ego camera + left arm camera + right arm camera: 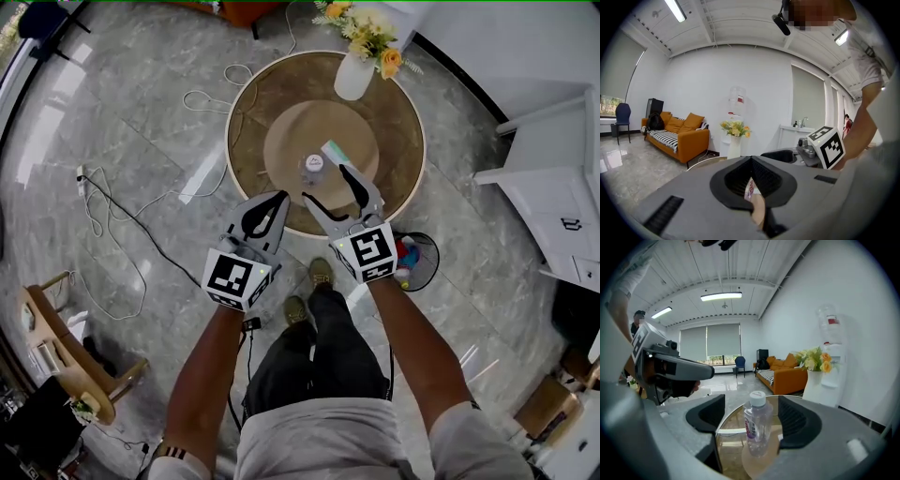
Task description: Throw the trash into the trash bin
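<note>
Clear bottle [756, 430] between right tongs [752, 419] (jaws apart)

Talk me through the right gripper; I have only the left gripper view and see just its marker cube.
Observer: The right gripper is open. A clear bottle stands upright between its jaws, untouched.
Operator: Give me the bin.
Observer: In the head view the wire trash bin sits on the floor by the round table's near right edge, just right of that gripper's cube.
Operator: Name anything else on the table near the bottle.
Observer: A flat pale green item lies just beyond the bottle.
</note>
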`<state>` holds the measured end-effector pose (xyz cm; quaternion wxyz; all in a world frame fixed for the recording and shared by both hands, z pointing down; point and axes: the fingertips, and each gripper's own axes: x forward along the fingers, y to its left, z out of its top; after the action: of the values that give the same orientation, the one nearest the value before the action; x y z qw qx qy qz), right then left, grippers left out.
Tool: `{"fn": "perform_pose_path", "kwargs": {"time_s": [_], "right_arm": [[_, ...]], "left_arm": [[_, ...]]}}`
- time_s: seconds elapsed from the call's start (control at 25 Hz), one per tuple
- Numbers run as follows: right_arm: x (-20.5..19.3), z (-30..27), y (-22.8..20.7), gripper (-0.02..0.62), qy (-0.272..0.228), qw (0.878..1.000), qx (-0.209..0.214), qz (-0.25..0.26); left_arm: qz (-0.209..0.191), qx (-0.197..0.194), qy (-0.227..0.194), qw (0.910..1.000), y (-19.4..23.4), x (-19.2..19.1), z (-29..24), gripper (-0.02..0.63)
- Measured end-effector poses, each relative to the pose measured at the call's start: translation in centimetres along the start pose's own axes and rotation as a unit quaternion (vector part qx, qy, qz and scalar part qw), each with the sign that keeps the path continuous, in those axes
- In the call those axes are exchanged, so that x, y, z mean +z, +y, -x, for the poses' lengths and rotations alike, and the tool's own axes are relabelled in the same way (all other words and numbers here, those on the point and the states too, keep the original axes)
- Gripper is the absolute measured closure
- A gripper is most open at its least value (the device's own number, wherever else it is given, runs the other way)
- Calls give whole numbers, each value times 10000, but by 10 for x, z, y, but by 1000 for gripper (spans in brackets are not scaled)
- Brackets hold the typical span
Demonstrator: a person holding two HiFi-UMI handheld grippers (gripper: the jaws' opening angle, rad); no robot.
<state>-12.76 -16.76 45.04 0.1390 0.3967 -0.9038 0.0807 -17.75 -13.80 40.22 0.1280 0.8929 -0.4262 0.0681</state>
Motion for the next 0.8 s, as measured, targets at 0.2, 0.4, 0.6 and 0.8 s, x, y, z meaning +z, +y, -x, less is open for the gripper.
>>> {"fn": "perform_pose_path", "kwargs": {"time_s": [0.2, 0.4, 0.6, 0.8], "right_arm": [[-29, -29, -8, 235, 260, 9996, 111, -46], [-46, -56, -11, 218, 352, 9990, 266, -54], [-58, -70, -12, 216, 417, 9984, 382, -2], [-63, -80, -13, 218, 417, 9981, 450, 24]], "left_arm": [[103, 94, 99, 9999, 15, -15, -12, 606], [153, 149, 169, 9996, 26, -26, -24, 606], [192, 191, 248, 9993, 34, -36, -30, 607], [223, 193, 277, 9992, 38, -41, -37, 606]]}}
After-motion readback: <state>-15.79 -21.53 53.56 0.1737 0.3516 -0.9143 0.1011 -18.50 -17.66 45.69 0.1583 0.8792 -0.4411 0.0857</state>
